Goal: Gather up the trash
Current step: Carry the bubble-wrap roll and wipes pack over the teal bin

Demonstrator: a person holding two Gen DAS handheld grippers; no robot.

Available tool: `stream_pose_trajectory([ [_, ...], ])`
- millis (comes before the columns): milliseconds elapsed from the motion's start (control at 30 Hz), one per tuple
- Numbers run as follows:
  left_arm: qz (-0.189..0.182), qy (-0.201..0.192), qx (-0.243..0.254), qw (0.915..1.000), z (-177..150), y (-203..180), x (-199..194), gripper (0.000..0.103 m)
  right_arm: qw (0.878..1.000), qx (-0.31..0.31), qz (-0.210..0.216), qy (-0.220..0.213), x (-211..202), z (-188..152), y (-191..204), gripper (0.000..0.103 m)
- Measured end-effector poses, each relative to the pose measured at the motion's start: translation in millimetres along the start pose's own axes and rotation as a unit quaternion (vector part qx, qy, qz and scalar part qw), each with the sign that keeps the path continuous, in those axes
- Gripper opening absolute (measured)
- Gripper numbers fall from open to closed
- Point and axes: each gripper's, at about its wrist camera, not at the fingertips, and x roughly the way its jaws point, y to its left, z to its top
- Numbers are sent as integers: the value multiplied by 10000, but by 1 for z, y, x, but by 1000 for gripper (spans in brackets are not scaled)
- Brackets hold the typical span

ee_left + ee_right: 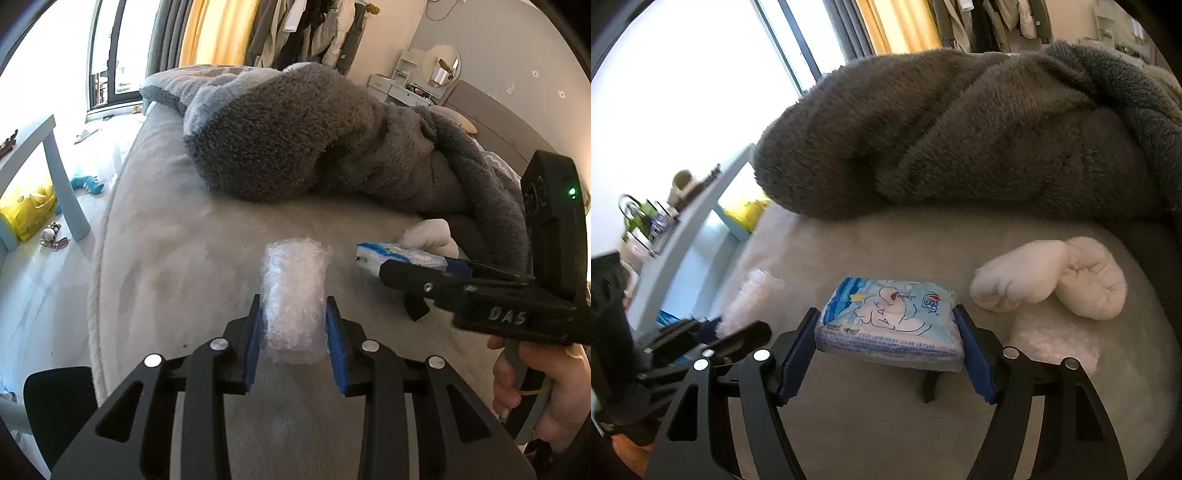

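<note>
My left gripper [293, 314] is shut on a roll of clear bubble wrap [293, 295], held just above the beige bed sheet [177, 258]. My right gripper [888, 325] is shut on a blue and white tissue pack [890, 325], lifted a little above the sheet. In the left wrist view the right gripper [391, 271] comes in from the right with the tissue pack [402, 256] in its jaws. In the right wrist view the bubble wrap [753, 299] shows blurred at the left, beside the left gripper.
A heaped grey fleece blanket [295, 140] covers the far side of the bed. A rolled white sock pair [1052, 277] lies right of the tissue pack. A pale blue table [55, 173], a yellow bag [29, 214] and toys stand left on the floor.
</note>
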Motion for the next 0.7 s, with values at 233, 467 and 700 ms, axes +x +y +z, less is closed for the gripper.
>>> stream_pose_trajectory([
  [233,138,-32,-151,9998,-5,14,-16,35,9994,-251,133,-203,-15,-2,30,73],
  [467,90,-188,-310,9993,-10,20,-42,35,9974,-610,99,-379,-30,-15,59,73],
  [700,207,-222,-237,9993,-23,27,-65,35,9965,-635,182,-508,-36,-27,84,73],
])
